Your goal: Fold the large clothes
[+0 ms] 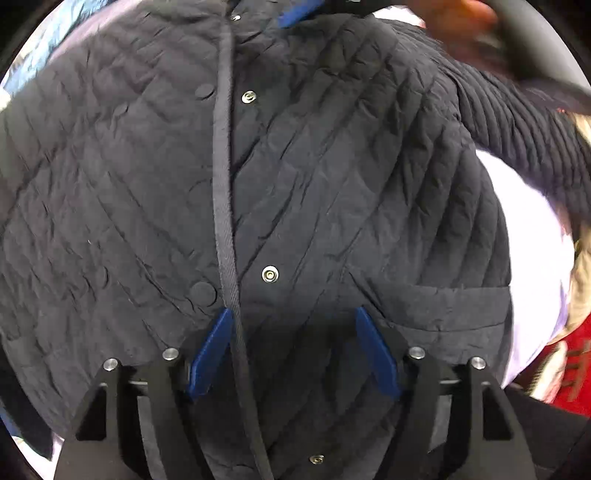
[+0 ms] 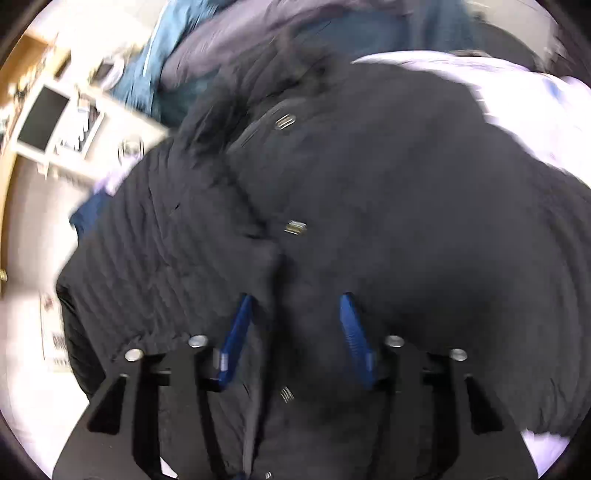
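Note:
A dark navy quilted jacket (image 1: 314, 166) with metal snap buttons (image 1: 270, 274) and a placket strip (image 1: 223, 184) lies spread on a pale lilac sheet (image 1: 528, 229). My left gripper (image 1: 293, 314) hovers open over the jacket's front, its blue fingers (image 1: 210, 354) either side of the placket. A ribbed sleeve (image 1: 517, 122) runs off to the upper right. In the right wrist view the same jacket (image 2: 388, 221) fills the blurred frame; my right gripper (image 2: 295, 299) is open just above it, holding nothing.
A blurred hand and dark object (image 1: 480, 29) are at the top right of the left wrist view. Red and cream fabric (image 1: 576, 362) lies at the right edge. Blue and purple clothes (image 2: 258, 44) are piled beyond the jacket; a white cabinet (image 2: 55, 118) stands at left.

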A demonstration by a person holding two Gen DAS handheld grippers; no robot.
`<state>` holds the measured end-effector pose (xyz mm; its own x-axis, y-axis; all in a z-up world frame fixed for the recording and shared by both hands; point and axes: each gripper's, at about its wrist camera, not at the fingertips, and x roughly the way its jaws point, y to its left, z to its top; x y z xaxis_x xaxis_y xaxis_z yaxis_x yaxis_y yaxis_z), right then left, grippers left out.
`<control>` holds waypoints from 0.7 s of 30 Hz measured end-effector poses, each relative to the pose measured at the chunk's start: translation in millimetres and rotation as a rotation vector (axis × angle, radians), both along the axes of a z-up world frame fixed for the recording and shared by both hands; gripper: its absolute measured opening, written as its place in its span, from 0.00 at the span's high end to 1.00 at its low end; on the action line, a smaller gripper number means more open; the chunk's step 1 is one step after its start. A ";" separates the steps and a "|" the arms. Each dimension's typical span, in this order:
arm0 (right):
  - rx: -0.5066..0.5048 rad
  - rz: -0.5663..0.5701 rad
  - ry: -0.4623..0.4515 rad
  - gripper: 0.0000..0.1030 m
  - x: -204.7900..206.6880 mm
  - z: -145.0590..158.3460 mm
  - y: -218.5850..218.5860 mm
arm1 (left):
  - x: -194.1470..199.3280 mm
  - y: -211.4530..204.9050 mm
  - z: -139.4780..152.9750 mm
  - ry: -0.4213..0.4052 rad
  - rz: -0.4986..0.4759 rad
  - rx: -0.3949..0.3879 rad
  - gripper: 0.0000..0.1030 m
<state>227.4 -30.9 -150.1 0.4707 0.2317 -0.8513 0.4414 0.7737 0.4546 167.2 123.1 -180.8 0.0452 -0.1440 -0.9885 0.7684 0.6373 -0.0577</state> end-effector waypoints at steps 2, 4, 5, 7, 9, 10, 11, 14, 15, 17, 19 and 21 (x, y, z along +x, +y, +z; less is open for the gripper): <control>-0.013 -0.010 -0.031 0.49 -38.0 17.1 -0.6 | 0.0 10.4 18.0 0.010 0.028 -0.042 0.26; -0.037 0.026 -0.058 0.49 -71.0 30.8 3.1 | 1.8 29.9 43.7 -0.010 0.077 -0.126 0.11; -0.059 0.072 -0.069 0.49 -84.0 37.1 9.2 | 3.6 42.2 55.2 -0.030 0.103 -0.171 0.08; -0.068 0.135 -0.083 0.49 -94.7 37.4 10.9 | 10.3 60.1 60.4 -0.059 0.157 -0.185 0.06; 0.059 0.149 -0.120 0.49 -86.9 24.2 8.6 | 20.0 66.3 49.3 -0.036 0.184 -0.144 0.07; 0.116 0.133 -0.133 0.49 -82.4 20.7 3.1 | 24.6 66.9 40.2 -0.015 0.197 -0.112 0.09; 0.198 0.112 -0.148 0.49 -69.8 10.5 -2.5 | 27.0 66.1 34.1 -0.018 0.205 -0.084 0.09; 0.398 0.031 -0.184 0.49 -28.7 -19.8 -10.6 | 25.9 62.0 20.5 -0.038 0.205 -0.022 0.09; 0.429 0.018 -0.189 0.49 -12.1 -25.1 -11.2 | 25.0 63.9 15.6 -0.038 0.209 -0.010 0.09; 0.439 0.003 -0.166 0.48 18.4 -33.5 -14.6 | 20.6 64.3 -0.3 -0.027 0.213 0.048 0.12; 0.510 0.021 -0.192 0.48 50.3 -30.3 -16.4 | 15.6 64.6 -9.8 -0.028 0.223 0.081 0.14; 0.645 0.032 -0.278 0.48 77.3 -18.5 -17.0 | 13.3 66.4 -12.9 -0.022 0.251 0.075 0.14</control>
